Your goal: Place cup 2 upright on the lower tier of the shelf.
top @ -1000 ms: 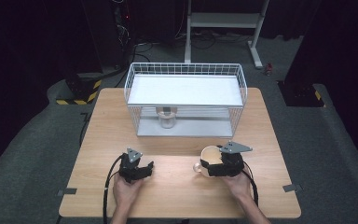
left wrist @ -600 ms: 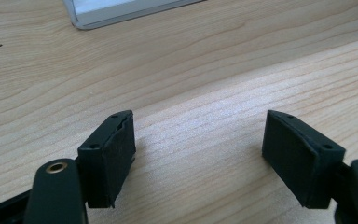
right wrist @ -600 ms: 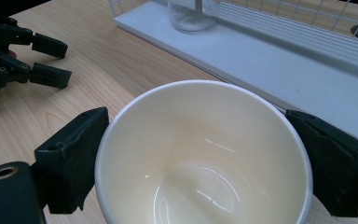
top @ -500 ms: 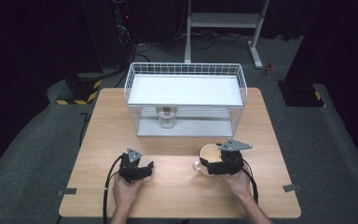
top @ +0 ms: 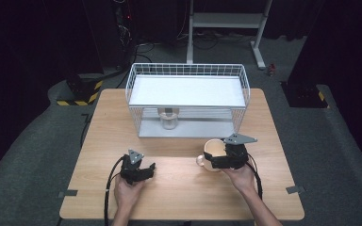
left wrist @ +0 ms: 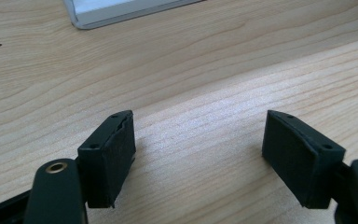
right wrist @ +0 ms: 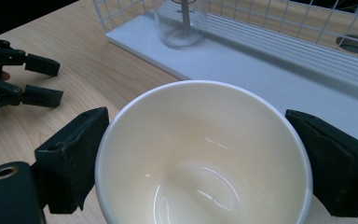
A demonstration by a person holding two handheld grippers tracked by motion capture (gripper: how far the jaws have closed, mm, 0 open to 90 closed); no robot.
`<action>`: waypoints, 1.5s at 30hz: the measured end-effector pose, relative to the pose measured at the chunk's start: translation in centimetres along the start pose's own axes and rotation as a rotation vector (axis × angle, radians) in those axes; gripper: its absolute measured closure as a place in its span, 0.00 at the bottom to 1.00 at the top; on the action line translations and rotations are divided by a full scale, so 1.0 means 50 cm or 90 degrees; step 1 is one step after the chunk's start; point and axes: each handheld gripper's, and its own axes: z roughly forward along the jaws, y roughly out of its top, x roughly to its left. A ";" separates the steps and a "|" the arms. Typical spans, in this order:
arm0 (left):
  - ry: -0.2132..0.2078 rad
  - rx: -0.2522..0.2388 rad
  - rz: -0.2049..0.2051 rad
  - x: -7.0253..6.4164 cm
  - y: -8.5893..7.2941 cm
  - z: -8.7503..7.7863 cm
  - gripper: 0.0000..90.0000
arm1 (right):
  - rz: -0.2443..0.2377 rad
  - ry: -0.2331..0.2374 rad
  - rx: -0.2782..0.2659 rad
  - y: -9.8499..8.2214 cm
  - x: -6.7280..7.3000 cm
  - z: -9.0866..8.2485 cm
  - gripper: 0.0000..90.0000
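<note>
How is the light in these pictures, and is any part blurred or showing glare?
High view: the table is brightly lit, the room around it nearly black. Left gripper view: a pale sheen on the wood between the open left gripper. Right gripper view: small glints inside the cream cup; the glass jar behind looks soft.

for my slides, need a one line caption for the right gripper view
Cream mug between the right hand-held gripper jaws, a wire rack with a glass jar beyond.
</note>
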 end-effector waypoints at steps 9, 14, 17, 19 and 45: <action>0.000 0.000 0.000 0.000 0.000 0.000 0.29 | 0.013 -0.010 -0.002 0.024 -0.023 0.005 0.11; 0.000 0.000 0.001 0.000 0.000 0.000 0.29 | 0.016 -0.021 -0.002 0.038 -0.031 0.010 0.11; 0.000 0.000 0.000 0.000 0.000 0.000 0.29 | 0.017 -0.026 -0.004 0.048 -0.035 0.015 0.11; 0.001 -0.001 0.000 0.000 0.000 0.000 0.29 | 0.016 -0.032 -0.004 0.053 -0.038 0.019 0.11; 0.000 0.000 -0.001 0.000 0.000 0.000 0.29 | 0.033 -0.094 -0.028 0.103 -0.071 0.086 0.11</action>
